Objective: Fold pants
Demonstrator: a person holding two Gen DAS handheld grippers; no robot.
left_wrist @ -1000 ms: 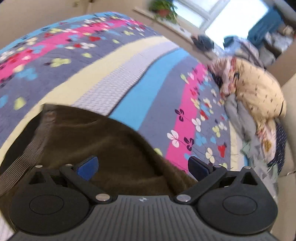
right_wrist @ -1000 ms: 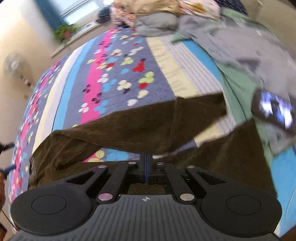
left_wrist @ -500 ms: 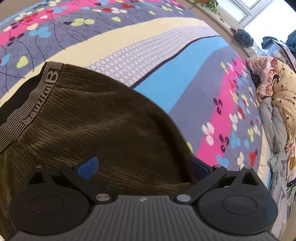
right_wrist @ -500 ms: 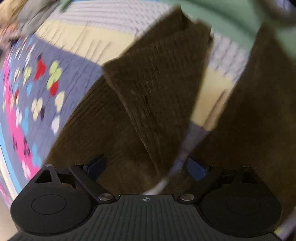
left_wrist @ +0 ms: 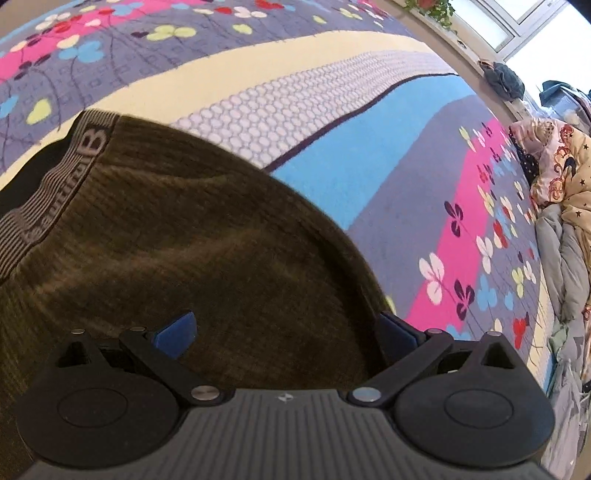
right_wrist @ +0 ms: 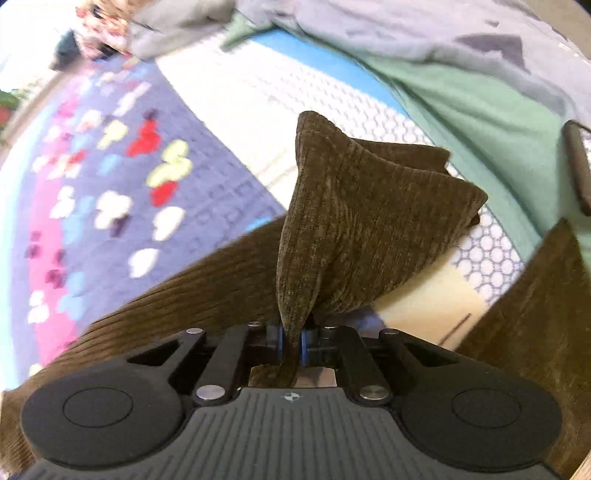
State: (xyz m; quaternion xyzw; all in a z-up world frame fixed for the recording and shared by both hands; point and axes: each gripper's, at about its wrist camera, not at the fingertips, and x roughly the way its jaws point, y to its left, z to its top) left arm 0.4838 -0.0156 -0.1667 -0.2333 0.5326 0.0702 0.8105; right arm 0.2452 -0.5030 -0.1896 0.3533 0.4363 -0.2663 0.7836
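Dark olive-brown corduroy pants (left_wrist: 184, 240) lie on a flowered, striped bedspread (left_wrist: 369, 147), and their striped elastic waistband (left_wrist: 55, 192) shows at the left. My left gripper (left_wrist: 286, 330) hovers low over the seat of the pants. It is open, with its blue pads wide apart and the cloth below them. In the right wrist view, a pinch of the leg end (right_wrist: 369, 221) rises in a peak from the bed. My right gripper (right_wrist: 291, 343) is closing tight on it, both pads pressing the cloth. The other leg (right_wrist: 535, 314) lies at the right.
A heap of bedding and clothes (left_wrist: 561, 221) lines the far right side of the bed, under a window. Near the pant leg lie a green cloth (right_wrist: 480, 110), a grey garment (right_wrist: 406, 29) and a dark phone (right_wrist: 580, 166).
My left gripper has sunk closer to the pants, bringing the waistband into view. My right gripper opened, moved down over the leg end and shut on it, raising a peak of cloth.
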